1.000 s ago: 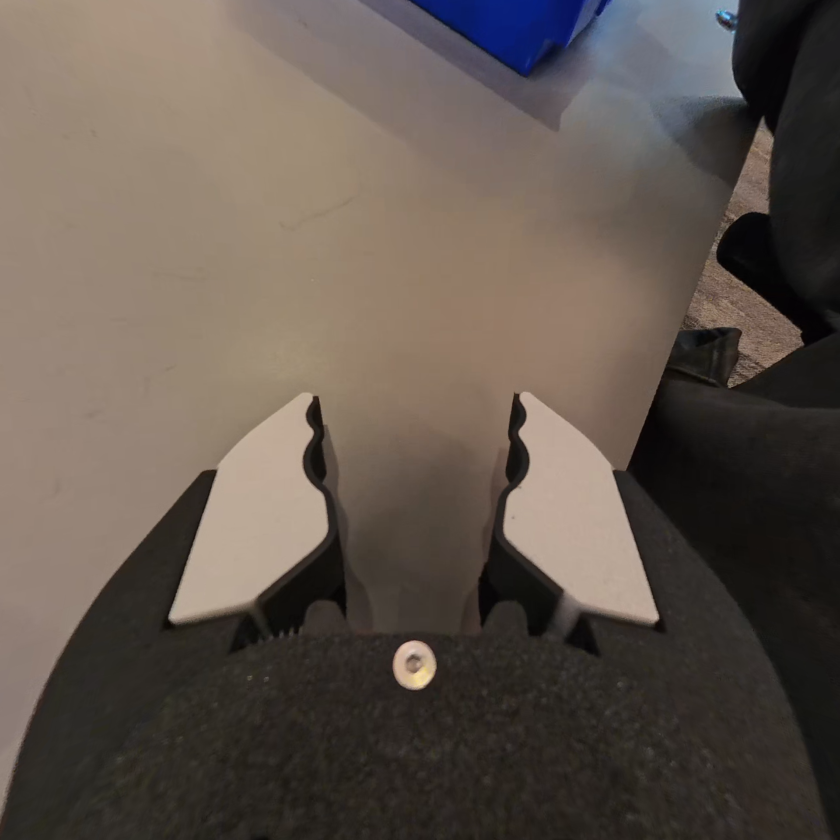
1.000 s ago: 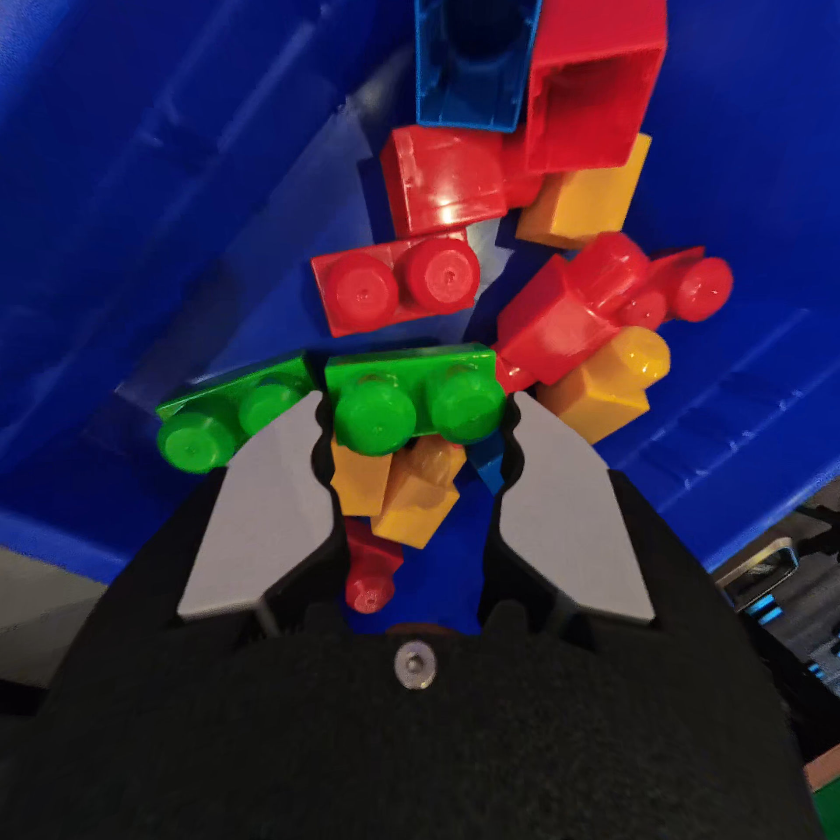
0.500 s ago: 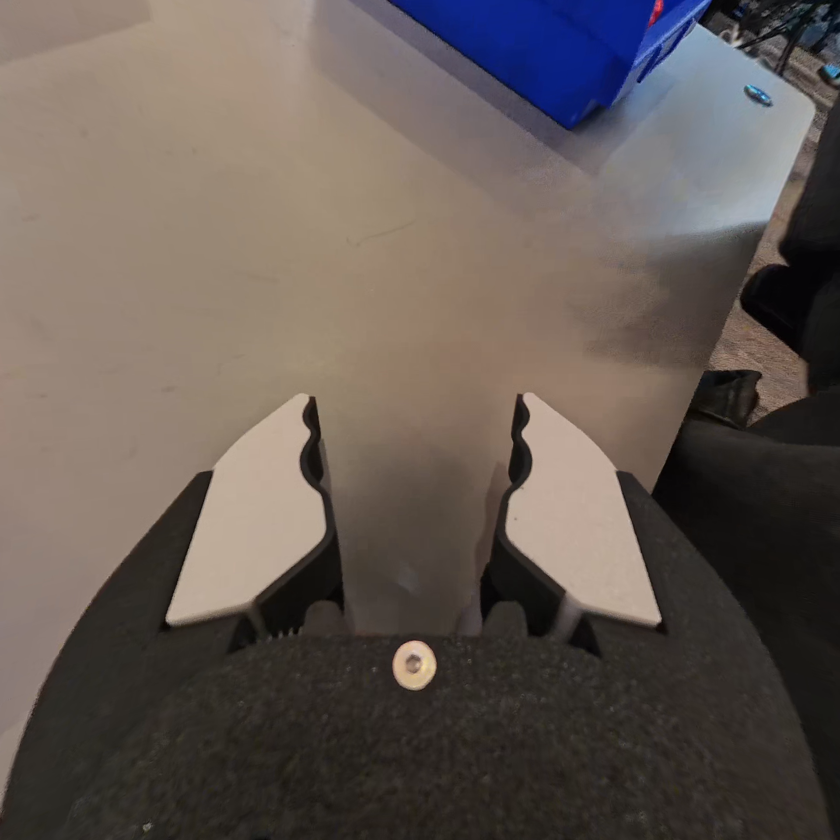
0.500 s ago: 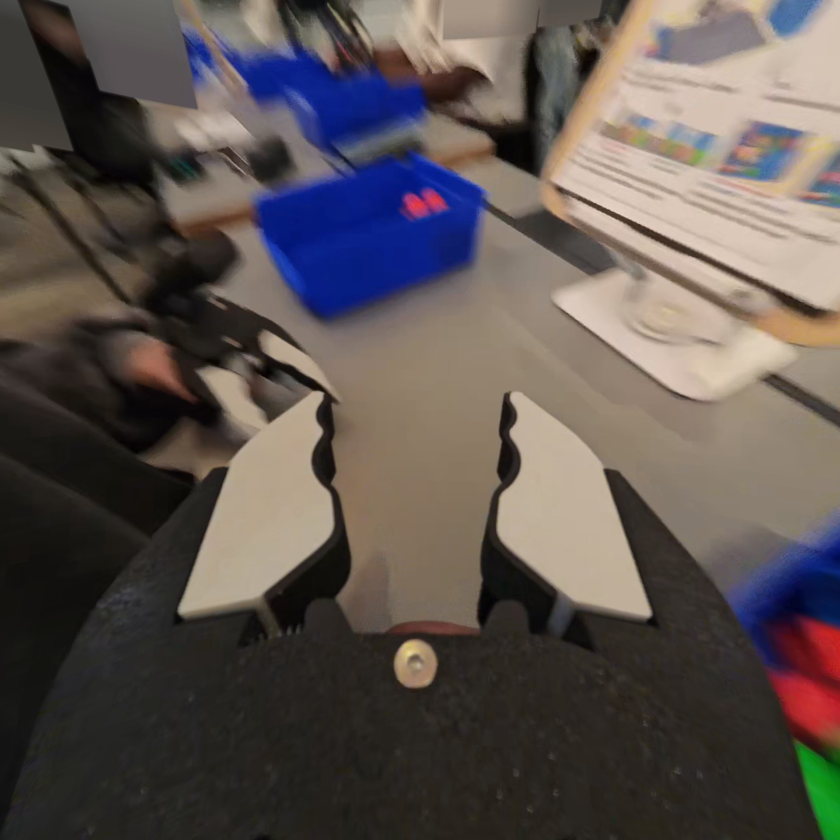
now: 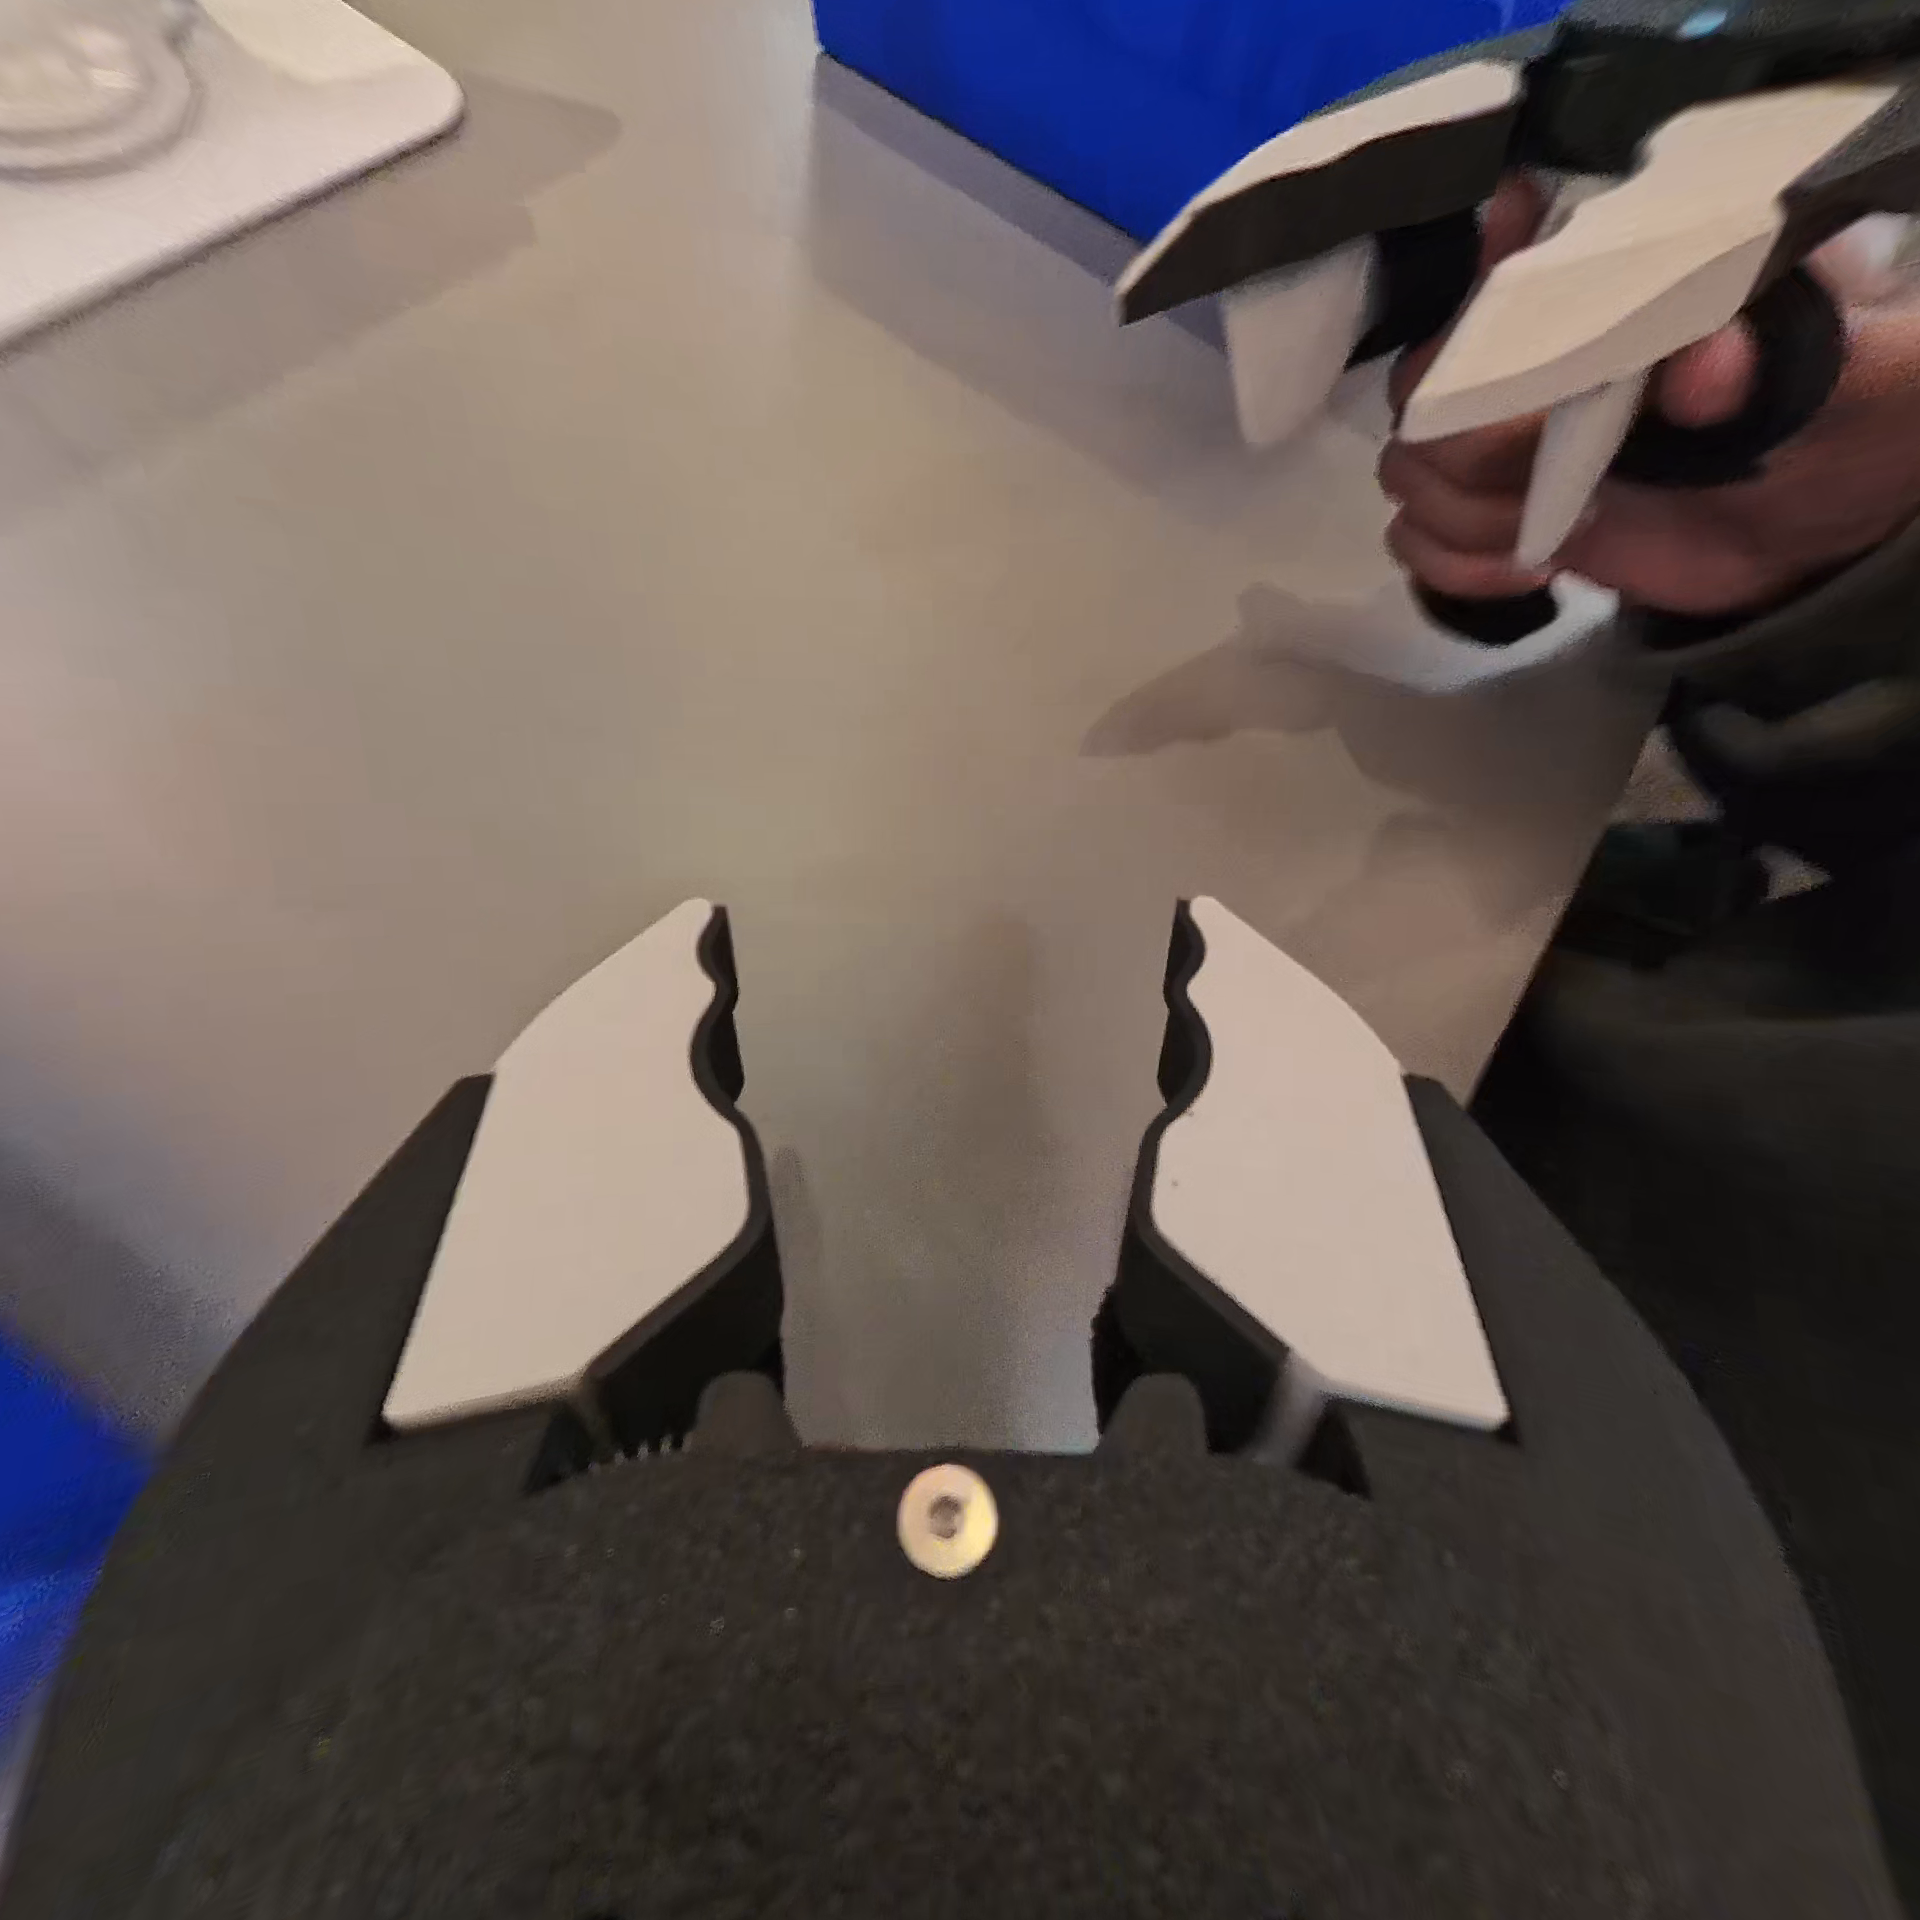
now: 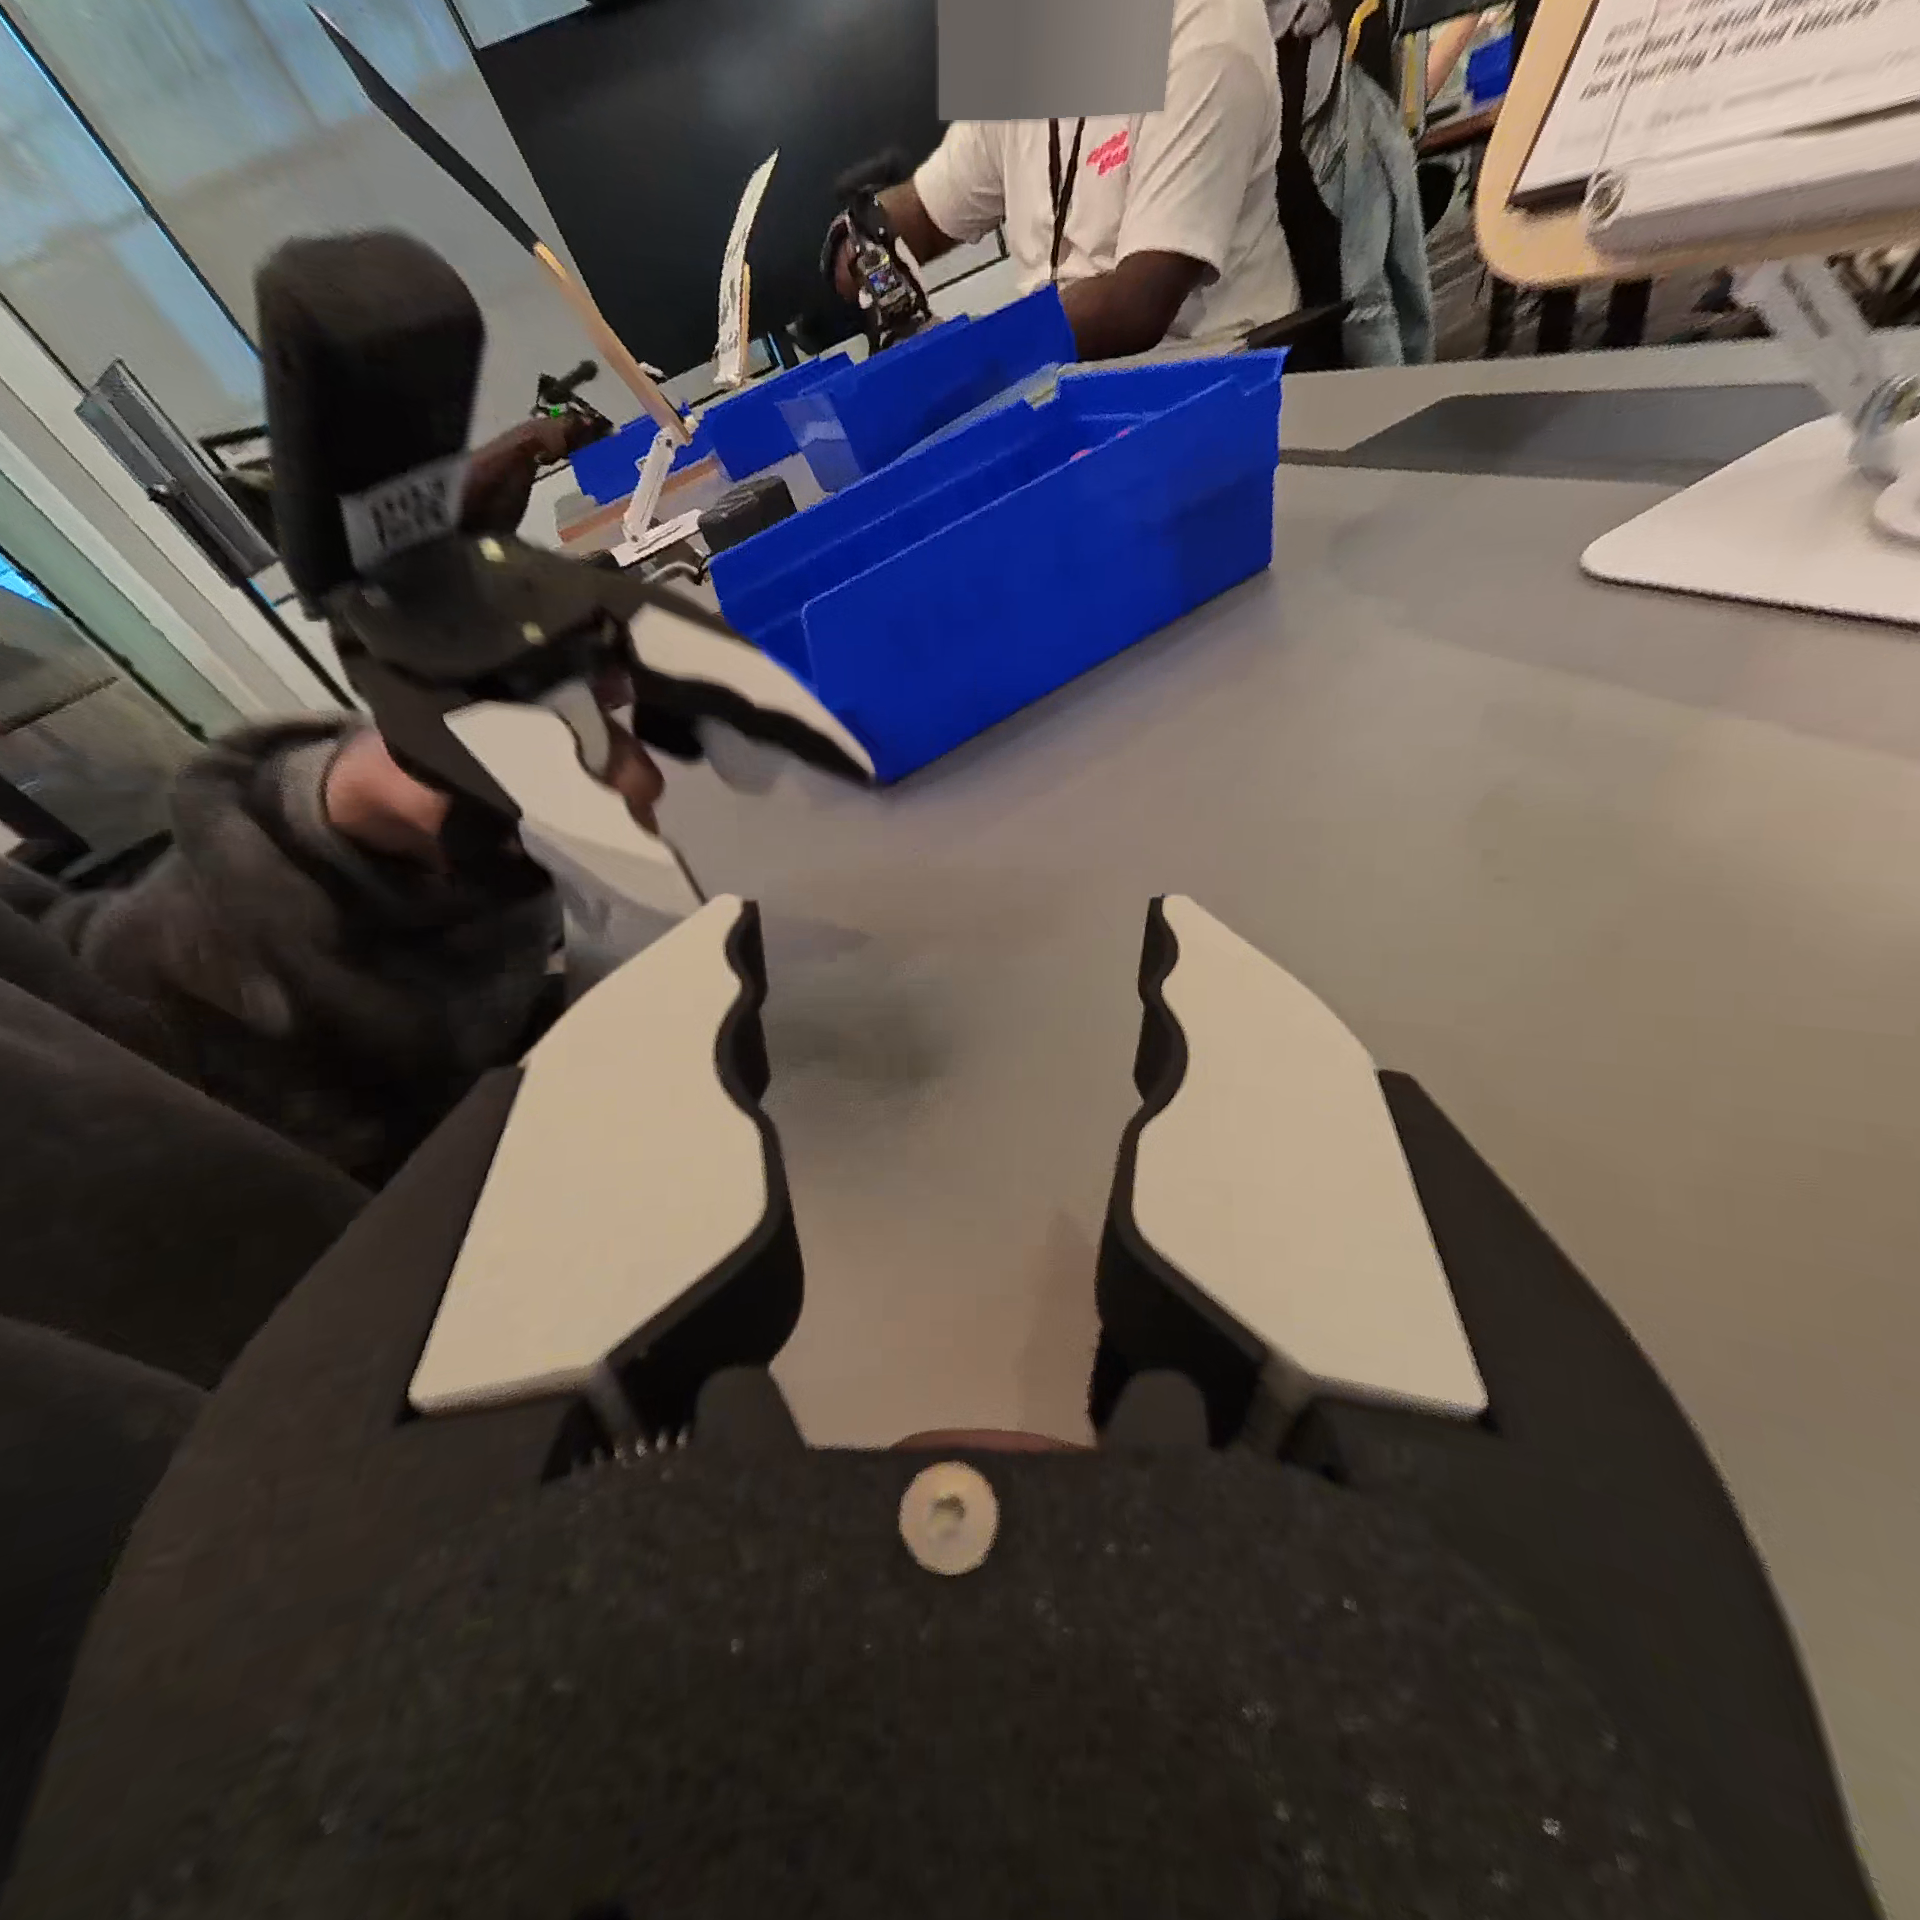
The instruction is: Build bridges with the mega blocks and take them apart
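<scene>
No mega blocks show clearly; only a small pink-red patch shows inside the blue bin point(image 6: 1039, 582). My left gripper point(image 5: 951, 914) is open and empty over the bare grey table point(image 5: 623, 623). My right gripper point(image 6: 951, 914) is open and empty over the same table point(image 6: 1455, 831). In the left wrist view the right gripper point(image 5: 1273, 358) hangs at the upper right, held by a hand, jaws apart. In the right wrist view the left gripper point(image 6: 790, 727) is at the left, in front of the bin.
The blue bin point(image 5: 1039, 104) stands at the far side of the table. A blurred blue patch point(image 5: 52, 1475) is at the lower left edge. A white stand base point(image 6: 1766, 540) holds a board at the right. A person in a white shirt point(image 6: 1122, 177) sits behind.
My right gripper has left the bin of coloured blocks, empty, and now points over the table. My left gripper has turned, bringing the right gripper and the stand base into its view.
</scene>
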The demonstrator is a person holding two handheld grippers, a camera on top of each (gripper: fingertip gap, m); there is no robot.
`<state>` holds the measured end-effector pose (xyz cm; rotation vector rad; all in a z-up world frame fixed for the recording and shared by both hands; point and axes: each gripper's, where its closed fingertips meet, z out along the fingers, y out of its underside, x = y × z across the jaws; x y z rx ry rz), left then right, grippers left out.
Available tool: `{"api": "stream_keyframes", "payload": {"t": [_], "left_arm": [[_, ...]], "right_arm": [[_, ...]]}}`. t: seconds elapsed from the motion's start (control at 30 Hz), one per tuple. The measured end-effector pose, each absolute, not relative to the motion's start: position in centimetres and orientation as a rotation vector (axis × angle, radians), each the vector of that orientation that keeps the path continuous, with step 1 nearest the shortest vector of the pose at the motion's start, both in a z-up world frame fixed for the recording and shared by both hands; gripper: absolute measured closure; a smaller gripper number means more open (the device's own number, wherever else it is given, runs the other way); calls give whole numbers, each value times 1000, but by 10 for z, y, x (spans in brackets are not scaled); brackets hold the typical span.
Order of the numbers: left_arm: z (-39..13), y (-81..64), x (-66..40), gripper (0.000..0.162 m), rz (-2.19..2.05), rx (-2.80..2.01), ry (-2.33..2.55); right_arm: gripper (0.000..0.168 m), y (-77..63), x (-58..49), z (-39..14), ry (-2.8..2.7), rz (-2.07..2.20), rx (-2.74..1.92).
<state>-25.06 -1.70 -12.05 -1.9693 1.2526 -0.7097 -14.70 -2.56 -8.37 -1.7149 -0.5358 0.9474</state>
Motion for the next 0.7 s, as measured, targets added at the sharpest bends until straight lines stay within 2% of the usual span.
{"api": "stream_keyframes", "payload": {"t": [0.17, 0.3, 0.7], "left_arm": [[-63, 69, -331, 90, -95, -1904, 1469], [-38, 155, -382, 88, 156, -1959, 1605], [-102, 297, -442, 85, 220, -2091, 2155]], "right_arm": [[101, -32, -138, -85, -514, 959, -1693], [101, -39, -137, -95, -528, 975, -1711], [104, -45, -147, -97, -551, 1122, -1699]]}}
